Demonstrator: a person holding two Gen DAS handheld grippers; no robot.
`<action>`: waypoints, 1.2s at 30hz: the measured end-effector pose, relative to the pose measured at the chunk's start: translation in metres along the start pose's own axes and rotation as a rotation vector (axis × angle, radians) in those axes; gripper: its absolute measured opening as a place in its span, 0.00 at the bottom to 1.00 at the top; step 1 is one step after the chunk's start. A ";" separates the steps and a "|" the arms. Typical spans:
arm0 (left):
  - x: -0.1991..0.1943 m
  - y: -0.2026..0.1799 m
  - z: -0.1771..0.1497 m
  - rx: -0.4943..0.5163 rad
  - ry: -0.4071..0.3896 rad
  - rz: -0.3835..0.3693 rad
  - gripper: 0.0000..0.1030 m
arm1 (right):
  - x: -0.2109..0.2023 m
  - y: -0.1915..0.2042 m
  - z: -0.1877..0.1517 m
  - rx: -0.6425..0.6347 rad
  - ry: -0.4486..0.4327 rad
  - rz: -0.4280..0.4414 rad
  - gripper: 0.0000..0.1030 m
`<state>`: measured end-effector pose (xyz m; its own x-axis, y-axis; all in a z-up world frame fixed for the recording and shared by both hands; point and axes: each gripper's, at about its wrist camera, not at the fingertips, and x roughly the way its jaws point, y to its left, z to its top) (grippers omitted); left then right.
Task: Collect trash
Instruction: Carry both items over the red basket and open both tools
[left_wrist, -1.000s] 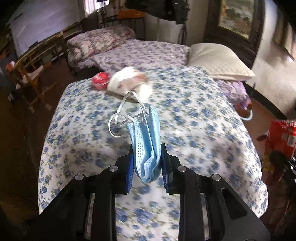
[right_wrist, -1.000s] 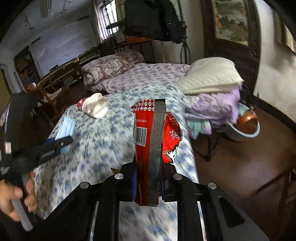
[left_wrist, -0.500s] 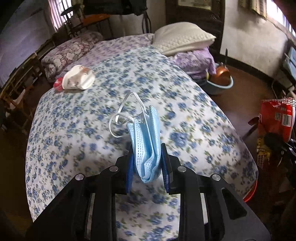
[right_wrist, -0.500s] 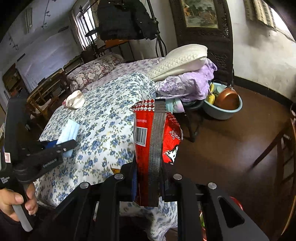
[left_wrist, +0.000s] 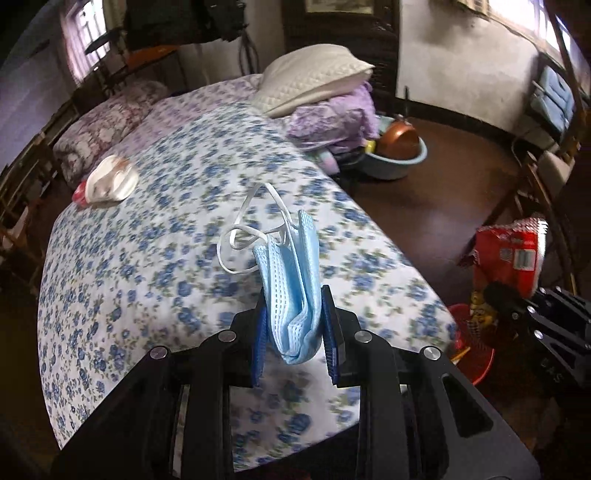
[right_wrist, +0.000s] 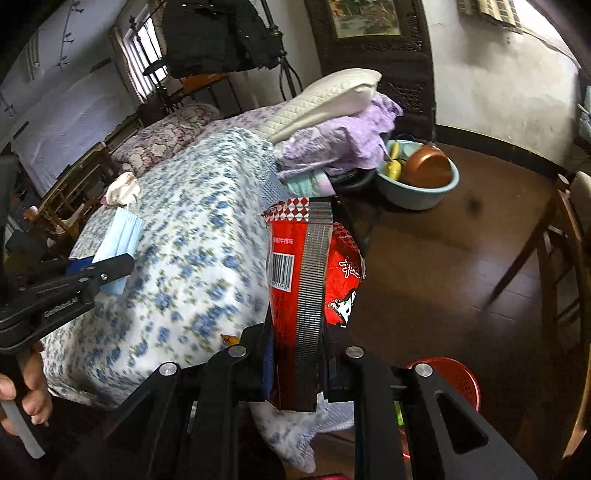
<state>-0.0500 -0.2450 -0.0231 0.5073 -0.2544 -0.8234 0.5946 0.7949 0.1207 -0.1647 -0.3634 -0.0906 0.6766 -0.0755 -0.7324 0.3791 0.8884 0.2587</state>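
Pleated blue mask (left_wrist: 295, 291) sits clamped in the left hand-held gripper (left_wrist: 295, 332), crinkled red foil packet (right_wrist: 310, 295) in the right hand-held gripper (right_wrist: 297, 354).

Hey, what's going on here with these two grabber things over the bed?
A person is picking up trash with a gripper in each hand. The left gripper is shut on a folded blue face mask, its ear loops dangling. The right gripper is shut on a red snack wrapper. Both are held near the corner of the floral bed, above a red basket on the floor. A crumpled white item lies on the bed.
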 end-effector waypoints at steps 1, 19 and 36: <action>-0.001 -0.006 0.000 0.017 -0.002 0.002 0.26 | -0.001 -0.003 0.000 0.004 -0.002 -0.003 0.18; 0.007 -0.120 0.015 0.265 0.039 -0.107 0.26 | -0.015 -0.086 -0.014 0.110 -0.039 -0.085 0.18; 0.064 -0.239 0.011 0.512 0.178 -0.213 0.26 | 0.019 -0.166 -0.081 0.232 0.086 -0.150 0.18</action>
<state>-0.1524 -0.4574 -0.0983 0.2568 -0.2482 -0.9340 0.9204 0.3576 0.1580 -0.2664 -0.4757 -0.1988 0.5495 -0.1511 -0.8217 0.6120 0.7423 0.2728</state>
